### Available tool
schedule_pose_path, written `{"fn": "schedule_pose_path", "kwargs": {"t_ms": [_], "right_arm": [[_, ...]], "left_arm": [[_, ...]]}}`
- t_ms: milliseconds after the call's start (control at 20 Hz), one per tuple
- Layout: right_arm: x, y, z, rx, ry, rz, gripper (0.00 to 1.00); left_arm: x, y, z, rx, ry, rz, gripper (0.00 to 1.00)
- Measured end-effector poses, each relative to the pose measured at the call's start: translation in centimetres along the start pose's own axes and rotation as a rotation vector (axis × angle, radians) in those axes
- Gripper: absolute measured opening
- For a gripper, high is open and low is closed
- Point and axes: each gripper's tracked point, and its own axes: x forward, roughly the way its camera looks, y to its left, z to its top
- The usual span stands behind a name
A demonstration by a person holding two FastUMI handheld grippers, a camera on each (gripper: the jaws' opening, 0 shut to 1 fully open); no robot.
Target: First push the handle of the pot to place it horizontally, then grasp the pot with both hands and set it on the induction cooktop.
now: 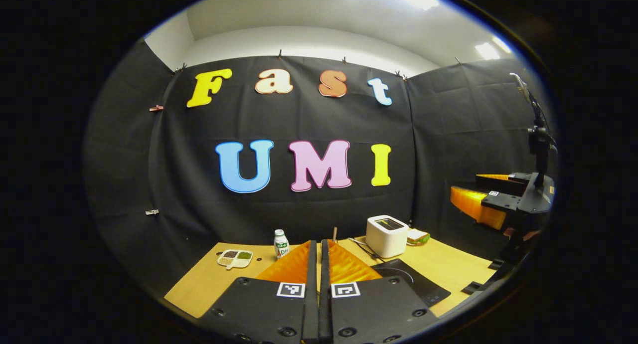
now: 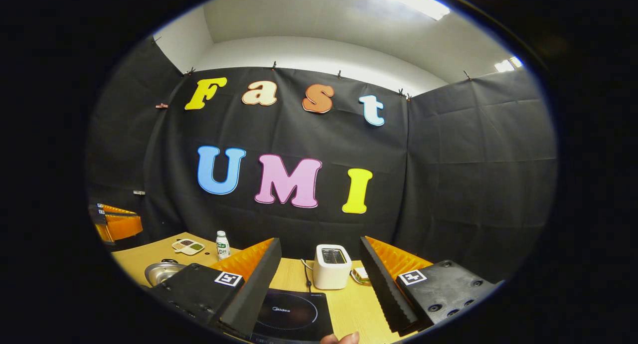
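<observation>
The pot (image 2: pixel 162 271) shows as a silver rim on the wooden table, left of my right gripper's left finger and mostly hidden by it. The black induction cooktop (image 2: pixel 294 314) lies flat between the right gripper's fingers. My right gripper (image 2: pixel 320 241) is open above it, holding nothing. In the left gripper view, my left gripper (image 1: pixel 319 243) is shut with nothing in it, above the table. A thin brown stick (image 1: pixel 335 233) rises just behind its tips; whether it is the pot's handle I cannot tell. The cooktop (image 1: pixel 413 281) lies to their right.
A white toaster (image 2: pixel 331 266) stands behind the cooktop with a small packet (image 2: pixel 358 274) beside it. A small bottle (image 2: pixel 222 245) and a divided dish (image 2: pixel 188 246) sit at the table's (image 2: pixel 354 304) back left. A fingertip (image 2: pixel 341 338) shows at the front edge.
</observation>
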Motion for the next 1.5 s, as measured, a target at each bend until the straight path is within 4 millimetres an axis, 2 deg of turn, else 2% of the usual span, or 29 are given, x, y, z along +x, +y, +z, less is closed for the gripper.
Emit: {"fn": "schedule_pose_path", "kwargs": {"t_ms": [150, 350, 600, 1050, 1250, 1500], "right_arm": [[-0.3, 0.2, -0.3, -0.001, 0.005, 0.002, 0.97], [-0.8, 0.3, -0.9, 0.0, 0.021, 0.005, 0.97], [-1.0, 0.3, -1.5, -0.003, 0.037, 0.006, 0.97], [-1.4, -0.9, -2.3, -0.013, 0.055, -0.014, 0.98], [-1.5, -1.8, -2.5, -0.022, 0.059, -0.03, 0.98], [-1.5, -2.6, -3.0, -0.035, 0.068, -0.051, 0.98]], "left_arm": [[-0.6, 0.2, -3.2, -0.042, 0.11, -0.034, 0.05], [-1.6, 0.7, -8.8, -0.091, 0.305, -0.056, 0.05], [-3.2, -0.2, -15.7, -0.129, 0.566, -0.128, 0.05], [-5.2, -1.0, -24.1, -0.222, 0.891, -0.185, 0.06], [-4.7, -0.4, -27.6, -0.202, 0.989, -0.189, 0.05], [-3.7, -0.1, -30.4, -0.18, 1.075, -0.182, 0.05]]}}
